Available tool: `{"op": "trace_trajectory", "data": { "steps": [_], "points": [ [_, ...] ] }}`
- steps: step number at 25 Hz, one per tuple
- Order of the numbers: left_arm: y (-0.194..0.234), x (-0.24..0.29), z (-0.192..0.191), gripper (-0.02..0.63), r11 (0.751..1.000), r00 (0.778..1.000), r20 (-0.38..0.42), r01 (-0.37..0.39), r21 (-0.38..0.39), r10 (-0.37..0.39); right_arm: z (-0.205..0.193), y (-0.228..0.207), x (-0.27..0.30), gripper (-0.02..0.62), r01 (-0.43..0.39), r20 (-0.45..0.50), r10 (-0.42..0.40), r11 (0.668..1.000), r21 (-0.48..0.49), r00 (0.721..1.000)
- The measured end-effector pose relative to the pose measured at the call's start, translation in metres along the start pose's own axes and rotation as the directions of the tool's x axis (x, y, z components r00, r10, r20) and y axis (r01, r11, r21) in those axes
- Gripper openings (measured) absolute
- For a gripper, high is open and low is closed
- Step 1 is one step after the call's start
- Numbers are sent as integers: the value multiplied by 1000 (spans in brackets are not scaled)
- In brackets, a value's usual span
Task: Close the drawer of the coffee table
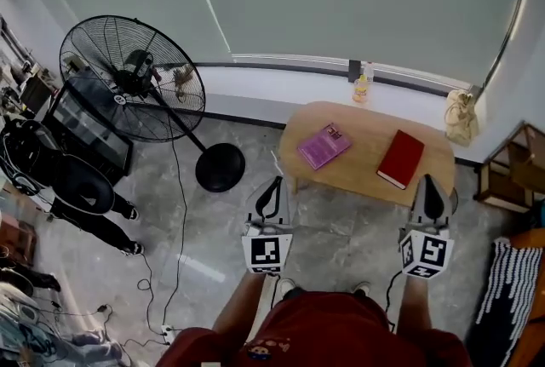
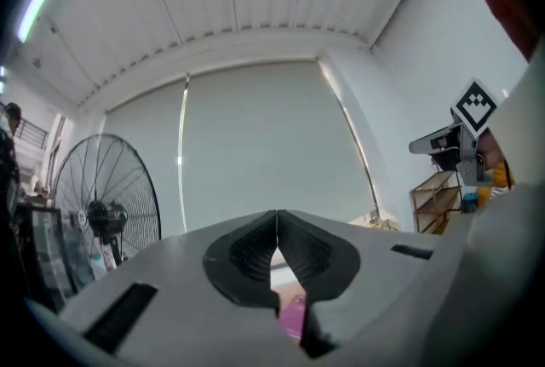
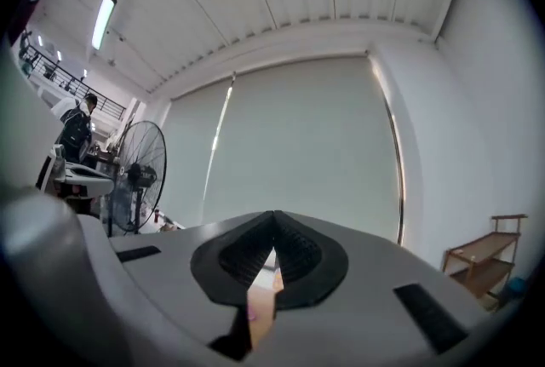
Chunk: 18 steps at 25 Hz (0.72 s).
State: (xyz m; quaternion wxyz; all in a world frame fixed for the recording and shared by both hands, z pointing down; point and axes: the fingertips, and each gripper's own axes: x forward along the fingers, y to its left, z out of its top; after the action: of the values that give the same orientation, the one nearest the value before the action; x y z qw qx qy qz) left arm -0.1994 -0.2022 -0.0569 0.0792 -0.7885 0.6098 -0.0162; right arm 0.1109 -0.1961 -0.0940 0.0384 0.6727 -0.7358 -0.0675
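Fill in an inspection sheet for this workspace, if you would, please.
Surface: oval wooden coffee table.
Job's things: the drawer is not visible in any view.
Clutter: pink book and red book, lying apart on the table.
Grippers: left gripper and right gripper both shut, empty, short of the table.
Cables: thin cable across the floor to a power strip.
Surroundings: standing fan, bottle and bag on the sill, wooden shelf, a person.

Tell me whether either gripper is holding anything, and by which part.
Nothing is held. The left gripper and the right gripper both have their jaws shut together with nothing between them.
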Motion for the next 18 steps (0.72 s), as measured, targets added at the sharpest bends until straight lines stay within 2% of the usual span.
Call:
{"op": "trace_trajectory", "data": {
  "steps": [2,5,10,15,18],
  "points": [
    [5,-6,24,8,999,995,100,-7,43,3,16,-3,-10,-3,21,85,-19,1000,-23,996],
    [9,-11,36,8,999,987,159,-25,32,19,20,-9,-11,-3,26,116,-18,998,-64,993],
    [13,-15,37,8,998,986,158,-46,-39,51,13,-10,-10,-3,15,95,-9,998,-61,995],
    [10,-22,38,8,998,987,158,-48,28,43,14,0,-12,-3,-13,97,20,997,-71,995],
    [10,-25,36,8,998,988,145,-55,41,49,13,3,-11,-3,-19,88,24,998,-67,996]
  ]
}}
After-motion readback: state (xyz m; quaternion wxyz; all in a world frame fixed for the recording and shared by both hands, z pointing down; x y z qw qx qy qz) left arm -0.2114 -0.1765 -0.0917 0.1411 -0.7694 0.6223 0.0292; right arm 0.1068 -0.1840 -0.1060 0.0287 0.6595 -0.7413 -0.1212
